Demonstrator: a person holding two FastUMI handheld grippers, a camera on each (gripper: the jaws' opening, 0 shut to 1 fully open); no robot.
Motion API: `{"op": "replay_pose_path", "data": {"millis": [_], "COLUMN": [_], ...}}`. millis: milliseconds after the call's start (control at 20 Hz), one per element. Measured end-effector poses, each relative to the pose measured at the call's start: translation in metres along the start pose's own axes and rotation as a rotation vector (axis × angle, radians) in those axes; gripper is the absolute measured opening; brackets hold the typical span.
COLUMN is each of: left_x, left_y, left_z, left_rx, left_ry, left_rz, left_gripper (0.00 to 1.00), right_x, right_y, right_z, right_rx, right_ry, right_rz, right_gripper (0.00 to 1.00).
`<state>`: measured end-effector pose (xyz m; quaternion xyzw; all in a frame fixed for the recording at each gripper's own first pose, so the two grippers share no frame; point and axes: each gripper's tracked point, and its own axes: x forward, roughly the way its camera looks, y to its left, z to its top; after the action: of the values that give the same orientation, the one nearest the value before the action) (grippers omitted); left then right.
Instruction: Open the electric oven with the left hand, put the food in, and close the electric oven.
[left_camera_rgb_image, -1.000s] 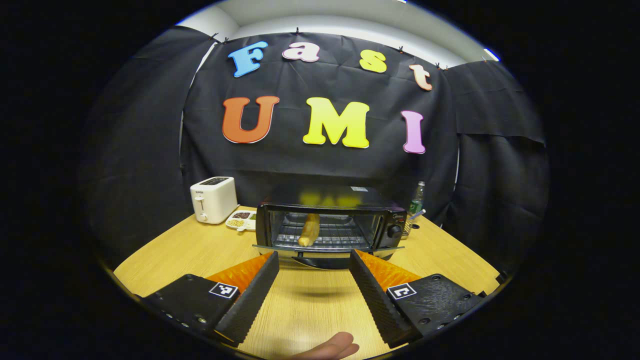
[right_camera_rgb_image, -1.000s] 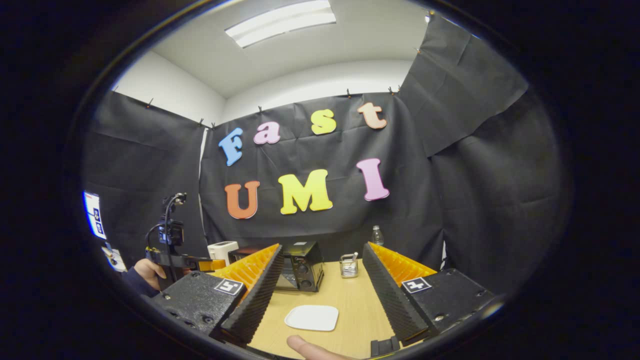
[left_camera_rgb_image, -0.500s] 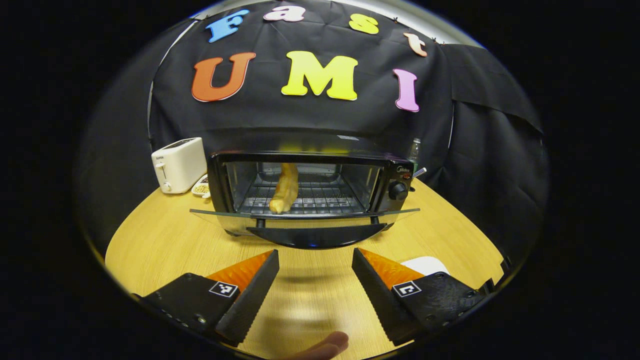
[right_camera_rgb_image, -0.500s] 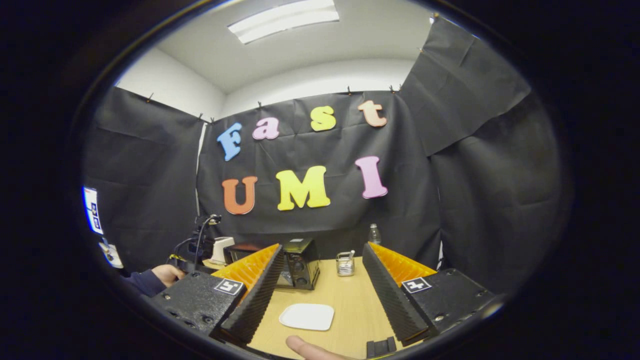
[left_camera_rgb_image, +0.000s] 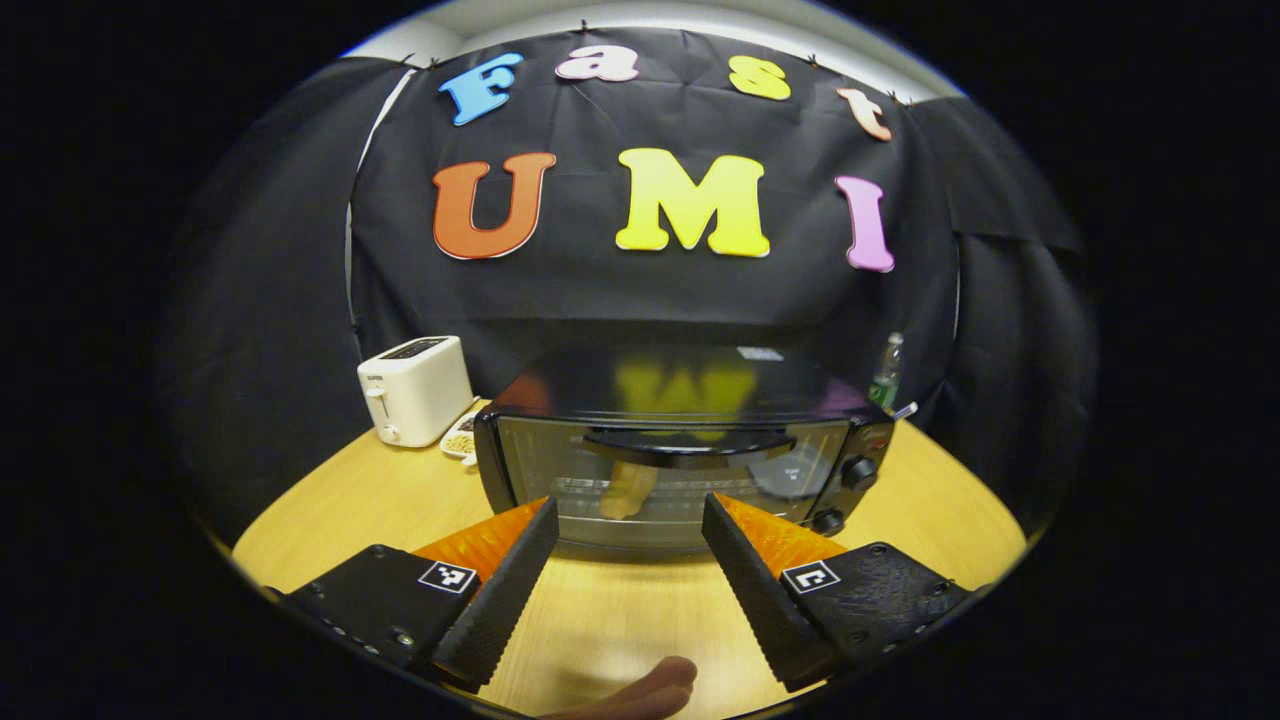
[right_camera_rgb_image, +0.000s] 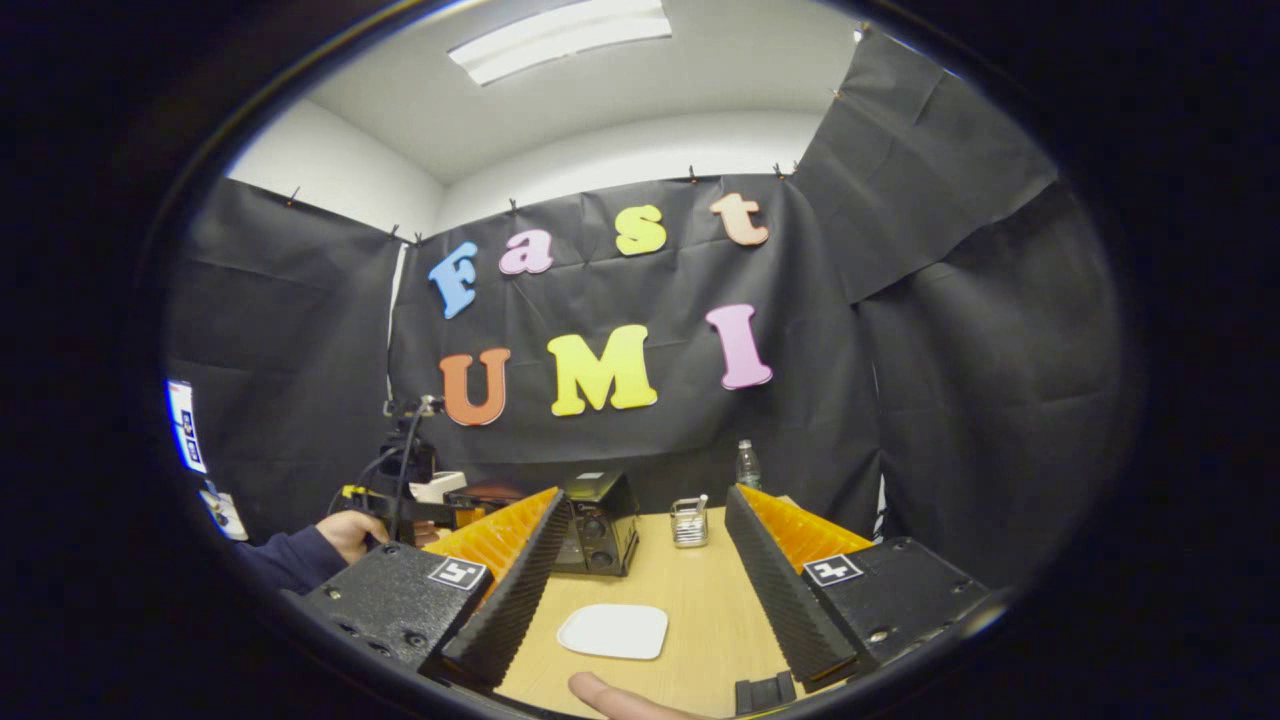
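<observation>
Standing at the far left of the wooden table (left_camera_rgb_image: 350, 510), a white toaster (left_camera_rgb_image: 415, 388) sits beside a small dish of snacks (left_camera_rgb_image: 462, 440). To its right the electric oven (left_camera_rgb_image: 680, 450) has its glass door shut, handle up, and the food (left_camera_rgb_image: 628, 492), a pale bread stick, lies inside on the rack. The left gripper (left_camera_rgb_image: 625, 520) hangs just before the door, jaws apart and holding nothing. Further right, in the right gripper view, the right gripper (right_camera_rgb_image: 645, 520) hovers with jaws apart above a white plate (right_camera_rgb_image: 613, 631).
</observation>
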<state>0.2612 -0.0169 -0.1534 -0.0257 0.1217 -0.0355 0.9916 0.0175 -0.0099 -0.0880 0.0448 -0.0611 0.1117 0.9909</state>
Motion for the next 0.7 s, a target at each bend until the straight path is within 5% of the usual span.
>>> {"op": "replay_pose_path", "data": {"millis": [150, 700], "left_x": [-0.051, -0.266], "left_y": [-0.003, 0.010], "left_z": [0.014, 0.020], "left_rx": [-0.040, 0.045], "left_ry": [-0.052, -0.190], "left_rz": [-0.050, 0.068], "left_gripper": [0.94, 0.92], "right_x": [-0.003, -0.023], "right_y": [0.003, 0.033], "right_z": [0.003, 0.008], "right_rx": [0.002, -0.026], "right_ry": [-0.010, -0.017], "right_rz": [0.000, 0.045], "right_gripper": [0.96, 0.96]}}
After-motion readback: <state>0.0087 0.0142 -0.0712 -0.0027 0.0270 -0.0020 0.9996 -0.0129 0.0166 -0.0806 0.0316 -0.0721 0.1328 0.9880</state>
